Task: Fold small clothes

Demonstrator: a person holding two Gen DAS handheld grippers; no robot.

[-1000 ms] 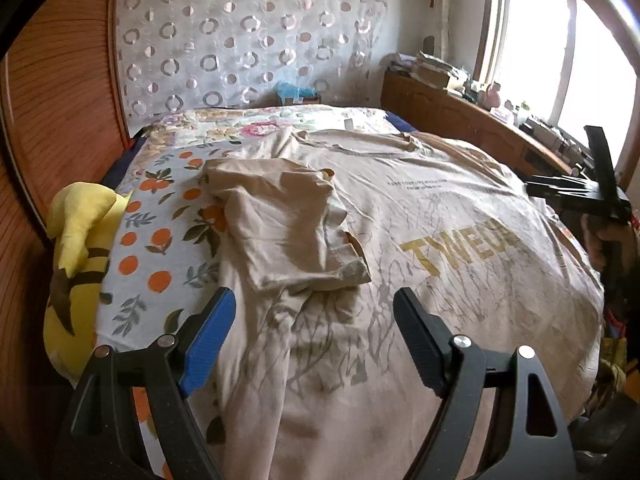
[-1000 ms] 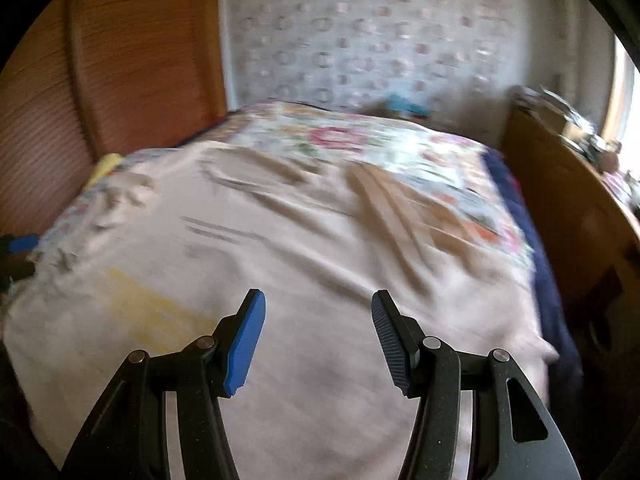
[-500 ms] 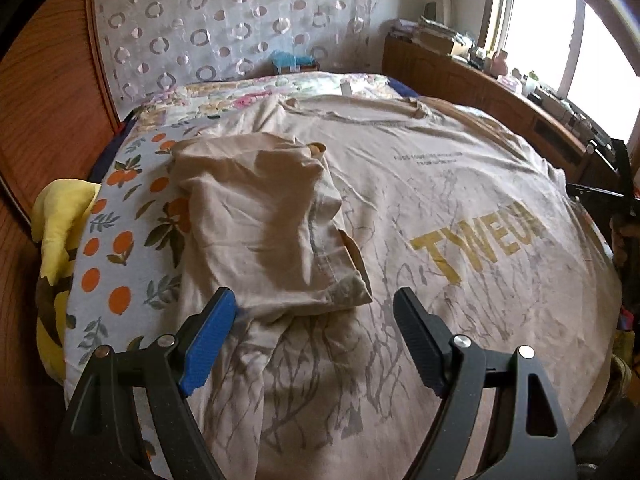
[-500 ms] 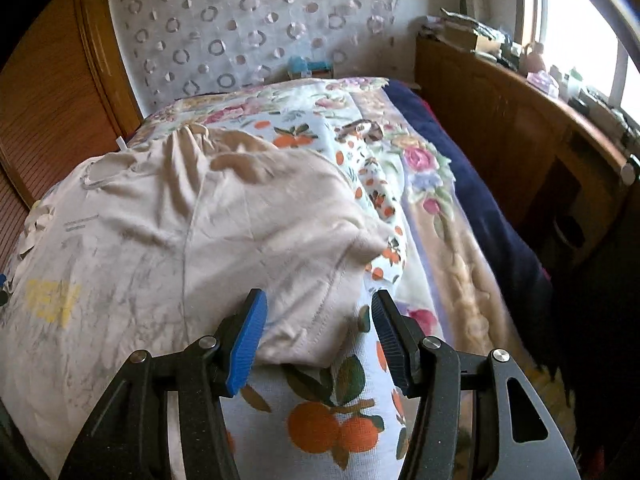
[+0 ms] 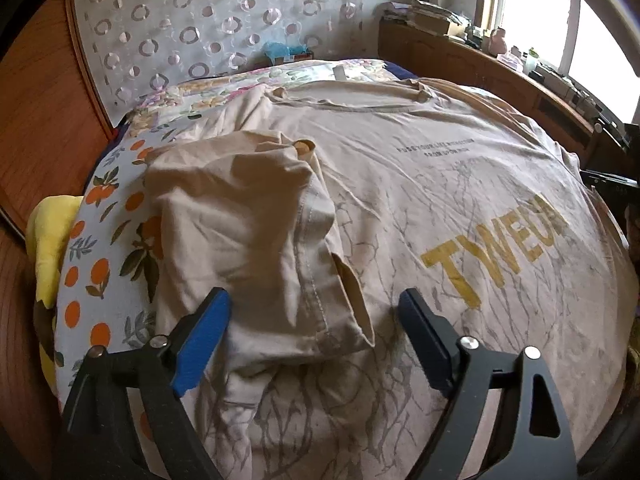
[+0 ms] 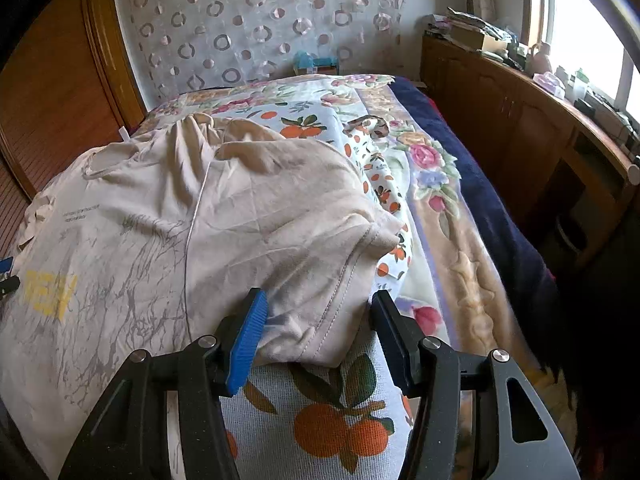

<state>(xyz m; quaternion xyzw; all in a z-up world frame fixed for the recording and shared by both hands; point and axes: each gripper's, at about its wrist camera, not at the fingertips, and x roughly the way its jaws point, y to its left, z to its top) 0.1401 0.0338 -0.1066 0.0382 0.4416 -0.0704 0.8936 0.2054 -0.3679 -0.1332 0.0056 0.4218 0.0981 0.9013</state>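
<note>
Left wrist: left tool (image 5: 314, 338) just widened, apart over folded sleeve hem (image 5: 320, 308); right tool (image 6: 318, 340) apart.

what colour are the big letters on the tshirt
Mustard yellow, printed on the beige t-shirt; the letters show clearest in the left wrist view.

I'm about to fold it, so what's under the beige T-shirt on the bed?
The T-shirt lies on a bedsheet printed with oranges, beside a floral blanket. Whatever lies beneath its middle is covered.
</note>
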